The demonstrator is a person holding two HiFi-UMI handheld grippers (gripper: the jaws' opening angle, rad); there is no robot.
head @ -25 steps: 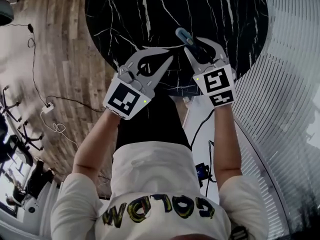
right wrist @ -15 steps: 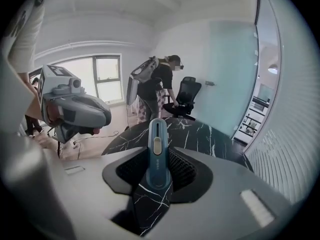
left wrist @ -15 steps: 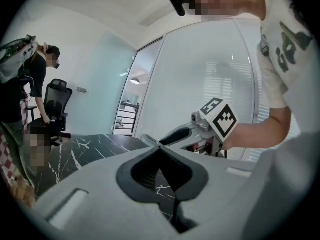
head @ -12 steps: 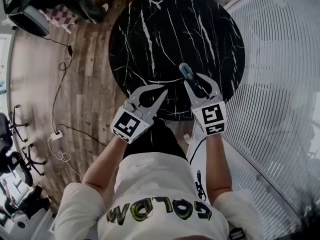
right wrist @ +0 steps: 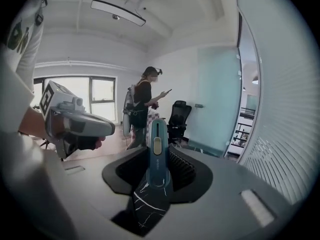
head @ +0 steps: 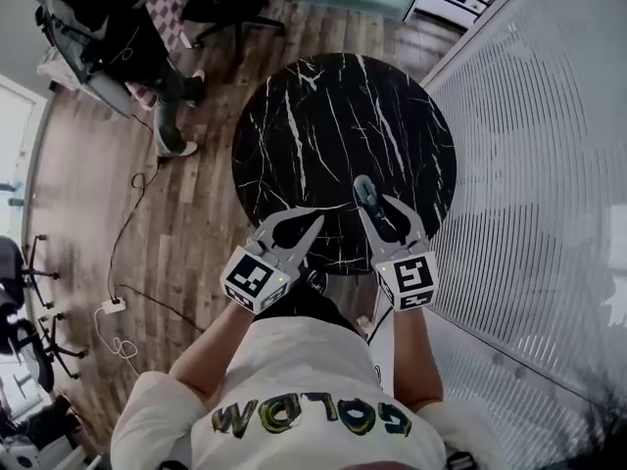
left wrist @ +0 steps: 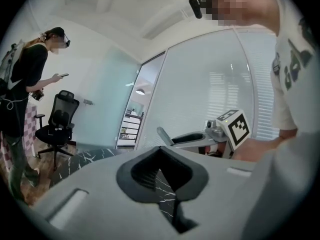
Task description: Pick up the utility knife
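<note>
The utility knife (head: 364, 190), dark blue with a pale slider, is held above the near edge of the round black marble table (head: 323, 116). My right gripper (head: 375, 205) is shut on it, and the knife's body (right wrist: 156, 156) sticks out forward between the jaws of the right gripper (right wrist: 160, 184). My left gripper (head: 315, 220) hangs just to its left at the same height, shut with nothing in it. In the left gripper view, the jaws of the left gripper (left wrist: 161, 151) meet, with only the table showing through the gap. Each gripper shows in the other's view: the right gripper (left wrist: 185, 138) and the left gripper (right wrist: 75, 126).
A glass wall with blinds (head: 549, 164) runs along the right. A person (right wrist: 141, 109) stands beyond the table by office chairs (head: 225, 3). Cables and a power strip (head: 113, 306) lie on the wooden floor (head: 88, 194) at the left.
The head view has pulled back, so the table now looks smaller and farther below. Both grippers keep their side-by-side pose, and the knife stays in the right one.
</note>
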